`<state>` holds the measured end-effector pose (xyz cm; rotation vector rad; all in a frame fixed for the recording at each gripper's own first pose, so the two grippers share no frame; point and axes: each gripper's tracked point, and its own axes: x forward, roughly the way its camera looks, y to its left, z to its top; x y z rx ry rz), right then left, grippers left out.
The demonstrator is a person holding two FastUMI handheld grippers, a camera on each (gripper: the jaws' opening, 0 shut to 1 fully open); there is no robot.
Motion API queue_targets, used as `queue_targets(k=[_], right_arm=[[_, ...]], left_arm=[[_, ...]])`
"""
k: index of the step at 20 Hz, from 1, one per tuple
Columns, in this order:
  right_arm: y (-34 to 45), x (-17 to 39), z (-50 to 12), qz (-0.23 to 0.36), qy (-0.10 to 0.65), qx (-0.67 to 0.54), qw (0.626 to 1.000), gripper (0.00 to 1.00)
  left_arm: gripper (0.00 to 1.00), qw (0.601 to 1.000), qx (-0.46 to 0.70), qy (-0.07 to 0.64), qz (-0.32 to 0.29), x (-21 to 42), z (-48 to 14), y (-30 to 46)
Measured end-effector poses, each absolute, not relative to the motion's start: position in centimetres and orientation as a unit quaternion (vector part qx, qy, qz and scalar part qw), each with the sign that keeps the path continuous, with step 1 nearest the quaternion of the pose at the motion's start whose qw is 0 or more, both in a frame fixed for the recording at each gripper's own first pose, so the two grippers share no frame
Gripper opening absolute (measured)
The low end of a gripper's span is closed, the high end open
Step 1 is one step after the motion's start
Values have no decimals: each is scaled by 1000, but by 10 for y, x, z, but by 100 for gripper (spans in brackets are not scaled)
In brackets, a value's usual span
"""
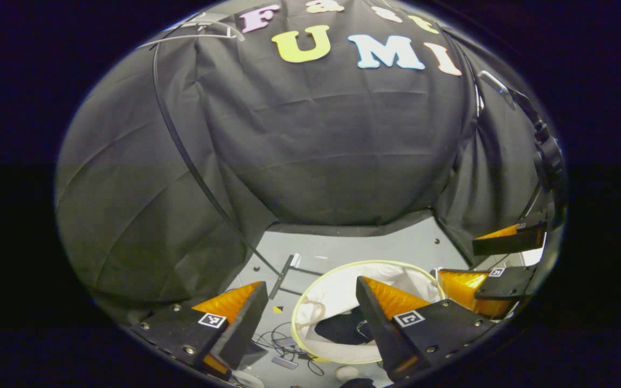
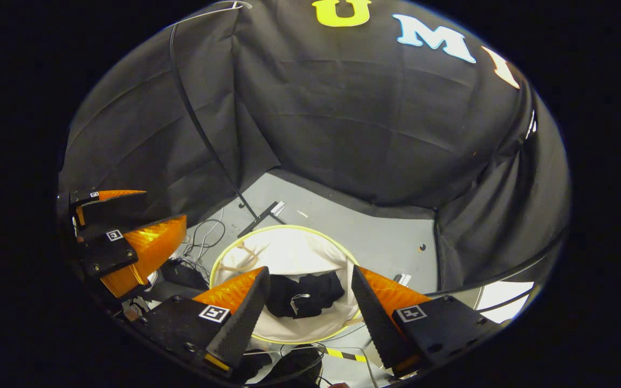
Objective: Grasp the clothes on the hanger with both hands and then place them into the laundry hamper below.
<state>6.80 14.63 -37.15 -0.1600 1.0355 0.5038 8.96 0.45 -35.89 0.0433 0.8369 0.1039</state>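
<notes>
Left gripper (image 1: pixel 310 318) hangs above the laundry hamper (image 1: pixel 310 293), fingers spread wide w/ nothing between them; released. Right gripper (image 2: pixel 308 304) likewise spread apart over the hamper (image 2: pixel 289 253), nothing pinched; also released. In left gripper view the right gripper (image 1: pixel 504 264) shows at the right edge, near the hamper's far rim, its fingers apart too; in right gripper view the left gripper (image 2: pixel 122 229) sits at the left edge, beside the hamper, fingers apart.

Clothes (image 2: pixel 302 293): a dark bundle lying inside the hamper, on the white lining near the bottom, w/ a small pale tag on top; in left gripper view the same dark clothes (image 1: pixel 340 328) lie low in the hamper, partly hidden by the left gripper's right finger. Hamper is round, white cloth inside, pale yellow-green rim, standing upright on the grey floor (image 2: pixel 386 231); a pale loop handle hangs inside its wall on the left.

Hanger (image 1: pixel 197 29): pale wire-like shape high at top left, bare; a thin dark pole (image 1: pixel 192 161) runs down from it to a foot on the floor just behind the hamper. Same pole (image 2: pixel 202 129) curves down the left in right gripper view, w/ hanger (image 2: pixel 219 9) at top.

Loose cables (image 1: pixel 283 345) lie on the floor beside the hamper; black cloth wall (image 1: pixel 332 151) behind all.
</notes>
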Motion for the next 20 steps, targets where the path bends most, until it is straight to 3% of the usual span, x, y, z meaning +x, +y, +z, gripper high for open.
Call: queue_targets(k=[20], right_arm=[[116,71,-129,129,234,-40,963,96]], left_arm=[[95,985,18,169,-27,98,-111,30]])
